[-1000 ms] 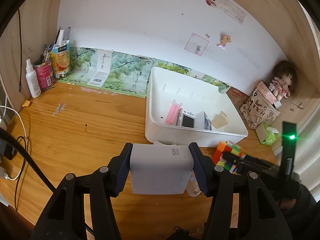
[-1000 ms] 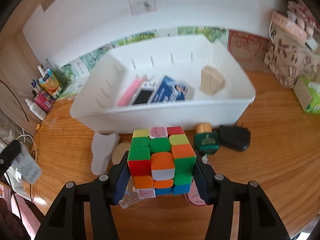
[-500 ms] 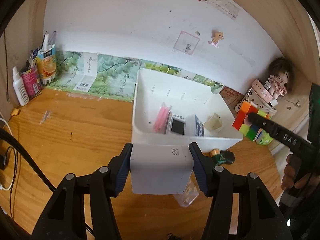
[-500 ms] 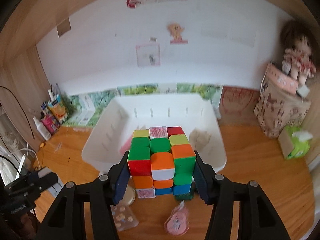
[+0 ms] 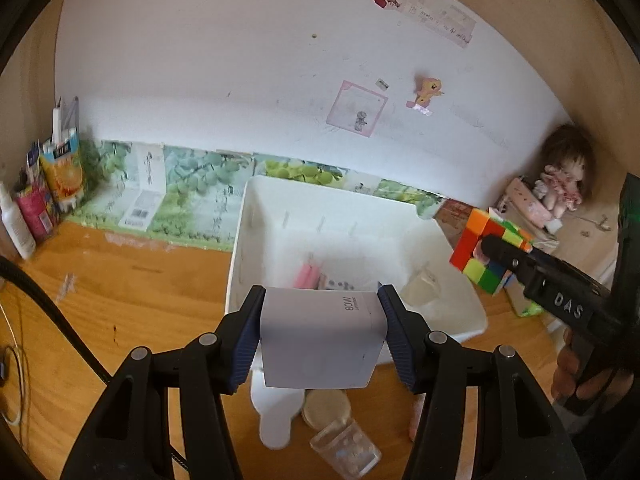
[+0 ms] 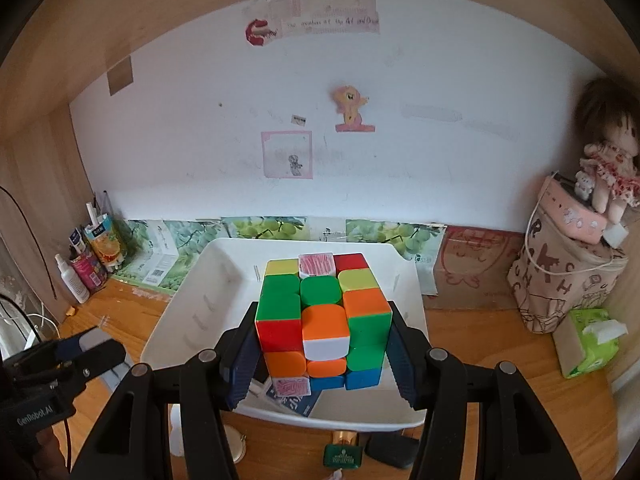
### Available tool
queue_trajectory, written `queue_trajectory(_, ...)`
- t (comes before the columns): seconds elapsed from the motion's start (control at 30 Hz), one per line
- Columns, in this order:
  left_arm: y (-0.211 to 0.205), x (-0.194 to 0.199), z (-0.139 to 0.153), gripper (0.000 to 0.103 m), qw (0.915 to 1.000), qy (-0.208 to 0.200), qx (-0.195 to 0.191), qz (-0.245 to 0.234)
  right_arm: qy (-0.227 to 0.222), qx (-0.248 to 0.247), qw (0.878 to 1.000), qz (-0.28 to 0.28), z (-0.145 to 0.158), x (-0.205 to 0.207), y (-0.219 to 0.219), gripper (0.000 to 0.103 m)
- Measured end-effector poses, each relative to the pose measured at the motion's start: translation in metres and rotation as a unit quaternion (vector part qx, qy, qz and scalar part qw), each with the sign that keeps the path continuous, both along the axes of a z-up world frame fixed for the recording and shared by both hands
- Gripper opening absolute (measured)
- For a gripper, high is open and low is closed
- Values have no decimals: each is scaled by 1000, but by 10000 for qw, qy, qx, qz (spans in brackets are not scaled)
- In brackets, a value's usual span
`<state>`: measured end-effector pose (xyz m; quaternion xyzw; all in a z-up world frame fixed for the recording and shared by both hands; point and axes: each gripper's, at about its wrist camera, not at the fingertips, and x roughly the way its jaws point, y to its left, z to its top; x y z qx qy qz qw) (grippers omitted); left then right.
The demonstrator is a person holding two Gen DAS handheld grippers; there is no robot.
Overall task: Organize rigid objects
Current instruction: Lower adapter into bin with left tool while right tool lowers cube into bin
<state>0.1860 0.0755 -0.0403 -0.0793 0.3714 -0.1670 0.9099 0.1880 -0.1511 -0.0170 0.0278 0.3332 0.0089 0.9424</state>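
My left gripper [image 5: 320, 334] is shut on a white 80W charger block [image 5: 320, 340], held above the near rim of the white bin [image 5: 248, 240]. My right gripper [image 6: 322, 346] is shut on a multicoloured puzzle cube [image 6: 324, 316], held over the bin [image 6: 172, 320]. In the left wrist view the cube [image 5: 488, 252] and right gripper hang at the bin's right edge. The bin holds a pink item [image 5: 305, 276] and other small things, partly hidden. The left gripper [image 6: 86, 354] shows at the lower left of the right wrist view.
On the wooden desk in front of the bin lie a white object [image 5: 276, 412], a round tan lid [image 5: 325, 408], a clear plastic case [image 5: 346, 452], a green-labelled bottle [image 6: 344, 450] and a black adapter [image 6: 392, 450]. Bottles and cartons [image 5: 36, 200] stand far left; a doll [image 6: 608, 152], bag and tissue pack [image 6: 588, 340] right.
Both grippers have risen and moved forward towards the bin with their loads. The cube went from the desk in front of the bin to above its right side.
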Motion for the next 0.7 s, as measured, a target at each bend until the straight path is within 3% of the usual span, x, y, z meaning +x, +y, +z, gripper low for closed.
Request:
queue_trajectory(0.33,-25,40,-6,60,9978,-180,586,235,132,322,9993,-167,-34,30,-15,58)
queue_trajectory(0.5,-27,71,-24,60,9970,205,626,413,317,449,9983,-212,-54,43,-22,58)
queue_trajectory(0.7,-34,88,-37,60,9953,322,775,482,529,507,9969,-280,-71,53,-29,58)
